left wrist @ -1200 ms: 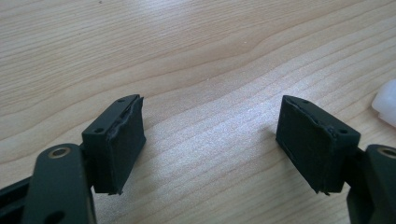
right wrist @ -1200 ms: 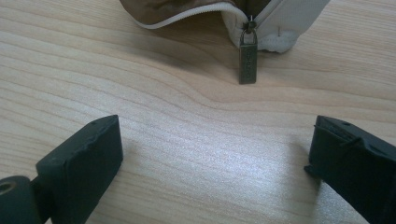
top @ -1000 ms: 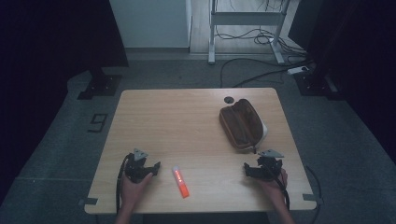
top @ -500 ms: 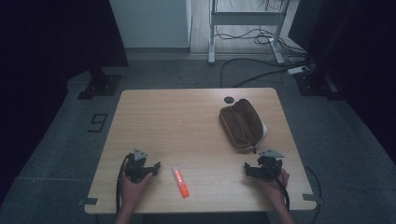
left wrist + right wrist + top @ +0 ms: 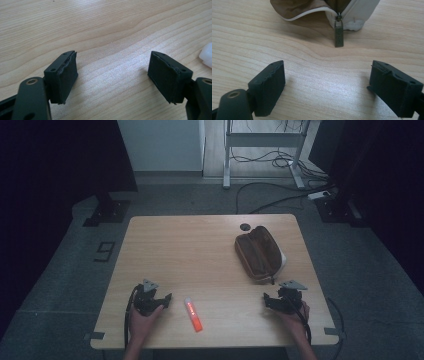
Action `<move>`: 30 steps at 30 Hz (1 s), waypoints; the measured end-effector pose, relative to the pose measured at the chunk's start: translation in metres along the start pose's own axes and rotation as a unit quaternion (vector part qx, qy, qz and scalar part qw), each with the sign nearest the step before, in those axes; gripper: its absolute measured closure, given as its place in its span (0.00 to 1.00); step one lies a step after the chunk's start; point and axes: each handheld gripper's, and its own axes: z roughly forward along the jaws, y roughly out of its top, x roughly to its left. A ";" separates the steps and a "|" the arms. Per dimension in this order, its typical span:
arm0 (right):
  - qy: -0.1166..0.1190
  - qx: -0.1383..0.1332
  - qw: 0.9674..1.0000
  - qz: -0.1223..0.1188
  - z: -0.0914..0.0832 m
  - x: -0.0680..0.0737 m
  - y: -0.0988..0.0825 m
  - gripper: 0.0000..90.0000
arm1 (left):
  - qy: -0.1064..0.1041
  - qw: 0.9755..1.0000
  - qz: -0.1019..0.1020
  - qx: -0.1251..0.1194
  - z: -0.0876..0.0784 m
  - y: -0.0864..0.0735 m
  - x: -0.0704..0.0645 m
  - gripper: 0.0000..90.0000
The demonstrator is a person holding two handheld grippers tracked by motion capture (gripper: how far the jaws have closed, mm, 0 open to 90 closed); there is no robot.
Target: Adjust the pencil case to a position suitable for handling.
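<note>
A brown zipped pouch (image 5: 258,252) with a white end lies at the table's right. Its metal zip pull (image 5: 338,32) rests on the wood just ahead of my right gripper (image 5: 327,75). That right gripper (image 5: 270,299) sits near the front right edge; its jaws have just been closing a little but stand wide apart with nothing between them. An orange-red pen (image 5: 193,314) lies at the front centre. My left gripper (image 5: 167,297) rests just left of it, open over bare wood (image 5: 112,65). The pen's white tip (image 5: 206,53) peeks in at the right edge of the left gripper view.
The wooden table (image 5: 200,250) has a small black round grommet (image 5: 244,226) near its back edge. Behind the table stand a metal desk frame (image 5: 262,150) and cables (image 5: 280,200) on the grey floor. Dark stands flank both sides.
</note>
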 end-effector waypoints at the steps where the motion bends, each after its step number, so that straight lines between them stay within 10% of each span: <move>1: 0.000 0.000 1.000 0.000 0.000 0.000 0.000 0.14 | 0.000 1.000 0.000 0.000 0.000 0.000 0.000 0.26; 30: 0.002 -0.090 0.996 0.028 -0.026 -0.015 0.037 0.21 | 0.000 1.000 0.000 0.000 0.000 0.000 0.000 0.26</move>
